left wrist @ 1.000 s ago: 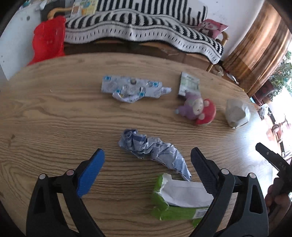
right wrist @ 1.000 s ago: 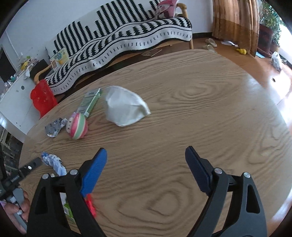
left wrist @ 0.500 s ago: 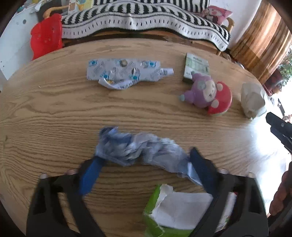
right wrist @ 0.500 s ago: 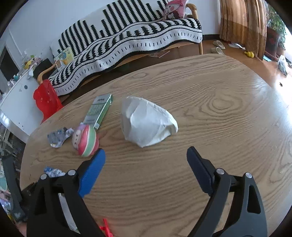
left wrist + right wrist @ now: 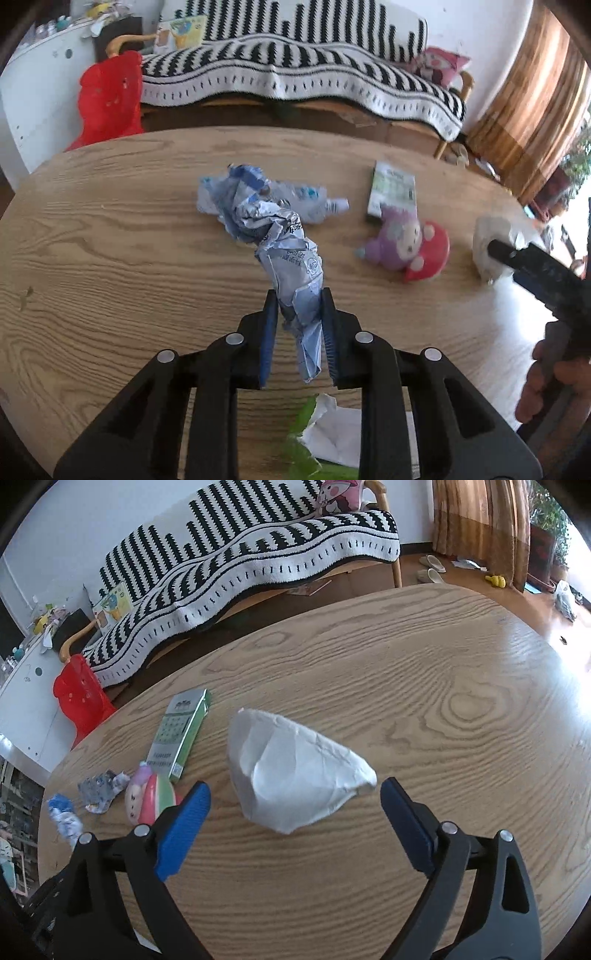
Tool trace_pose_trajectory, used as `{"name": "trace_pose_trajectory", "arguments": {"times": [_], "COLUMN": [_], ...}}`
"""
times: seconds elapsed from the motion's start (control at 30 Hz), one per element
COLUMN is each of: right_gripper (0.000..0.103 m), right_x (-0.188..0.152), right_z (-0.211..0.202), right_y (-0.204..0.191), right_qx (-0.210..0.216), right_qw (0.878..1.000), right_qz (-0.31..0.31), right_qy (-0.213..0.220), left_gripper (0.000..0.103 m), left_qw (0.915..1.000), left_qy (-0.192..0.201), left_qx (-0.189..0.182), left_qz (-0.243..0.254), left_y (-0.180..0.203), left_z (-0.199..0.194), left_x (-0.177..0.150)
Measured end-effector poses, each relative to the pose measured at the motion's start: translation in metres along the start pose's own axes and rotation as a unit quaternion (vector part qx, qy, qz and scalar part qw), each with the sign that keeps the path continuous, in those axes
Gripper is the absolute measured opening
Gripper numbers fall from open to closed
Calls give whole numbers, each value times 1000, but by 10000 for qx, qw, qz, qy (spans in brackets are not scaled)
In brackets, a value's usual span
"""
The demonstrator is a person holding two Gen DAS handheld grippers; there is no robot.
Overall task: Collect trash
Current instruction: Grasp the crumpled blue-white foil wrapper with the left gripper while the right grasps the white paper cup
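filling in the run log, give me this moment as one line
left gripper: closing on crumpled blue wrapper | right gripper: open, white crumpled paper between fingers, not gripped | step: collecting trash

In the left wrist view, the crumpled wrapper covers part of the flat foil pack behind it, and its lower end runs down between the pads of the left gripper, so that stretch shows only in part. The green packet is cut off by the bottom edge and half hidden behind the gripper's black frame. The right gripper hides part of the white paper wad, and the hand holding it is cut by the right edge. The print on the green box is too small to read. In the right wrist view, the right gripper's left finger hides part of the plush toy.
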State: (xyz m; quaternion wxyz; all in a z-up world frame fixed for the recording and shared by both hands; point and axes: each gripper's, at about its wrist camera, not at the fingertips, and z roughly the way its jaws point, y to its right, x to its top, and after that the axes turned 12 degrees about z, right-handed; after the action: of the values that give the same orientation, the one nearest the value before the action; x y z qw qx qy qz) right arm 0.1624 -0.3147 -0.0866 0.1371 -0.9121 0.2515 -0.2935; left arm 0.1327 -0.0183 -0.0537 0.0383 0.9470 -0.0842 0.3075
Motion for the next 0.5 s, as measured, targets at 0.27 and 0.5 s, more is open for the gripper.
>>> {"name": "trace_pose_trajectory", "arguments": {"times": [0.27, 0.5], "right_gripper": [79, 77], "right_x": [3, -7], "right_z": [12, -19], "right_y": [-5, -5], "right_qx": [-145, -39], "right_qw": [9998, 9991], "right_qz": [-89, -357], "right_qy": [139, 224], "left_gripper": [22, 23], "left_qw": [9998, 9992], "left_qy": [158, 201], "left_qx": [-12, -205], "left_qz": [152, 288], "left_y": [9, 26], "left_z": [-8, -13], "left_x": [6, 12]}}
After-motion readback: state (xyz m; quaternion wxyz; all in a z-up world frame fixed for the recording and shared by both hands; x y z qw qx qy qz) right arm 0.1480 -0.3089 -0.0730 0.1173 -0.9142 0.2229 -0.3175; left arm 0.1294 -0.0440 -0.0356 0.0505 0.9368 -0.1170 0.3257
